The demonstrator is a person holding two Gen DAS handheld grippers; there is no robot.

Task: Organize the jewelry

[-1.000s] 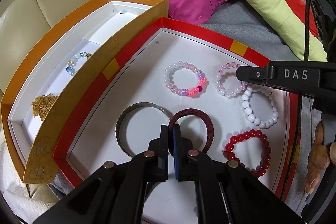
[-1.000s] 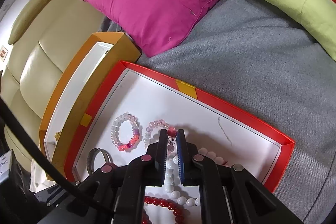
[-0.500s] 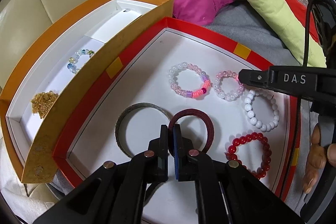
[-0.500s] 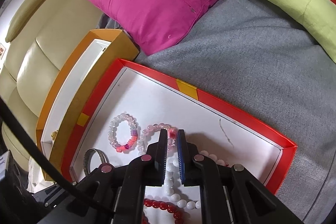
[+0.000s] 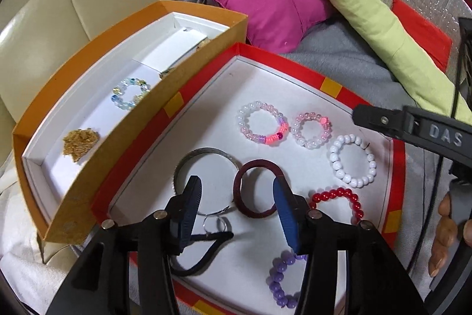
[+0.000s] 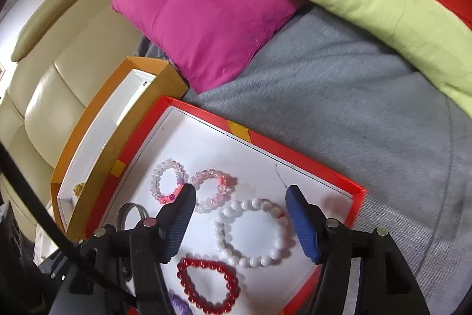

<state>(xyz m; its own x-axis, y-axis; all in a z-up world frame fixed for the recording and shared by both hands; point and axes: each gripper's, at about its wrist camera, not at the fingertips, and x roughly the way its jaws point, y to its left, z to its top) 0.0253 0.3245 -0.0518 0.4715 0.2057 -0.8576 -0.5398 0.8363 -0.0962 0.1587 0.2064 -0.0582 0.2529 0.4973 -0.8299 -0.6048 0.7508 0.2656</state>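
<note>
Both grippers have just been opening; nothing is pinched. The left gripper straddles the maroon hair band, soft and light, in the red tray; grip its rim. The right gripper frames the white bead bracelet, slippery, stretchy.

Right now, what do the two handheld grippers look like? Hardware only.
Both are black plastic frames with silver pivot bolts. Left gripper and right gripper each carry two fingers with ribbed blue pads. White "DAS" lettering marks the right gripper's side. A black cable trails from it.
</note>
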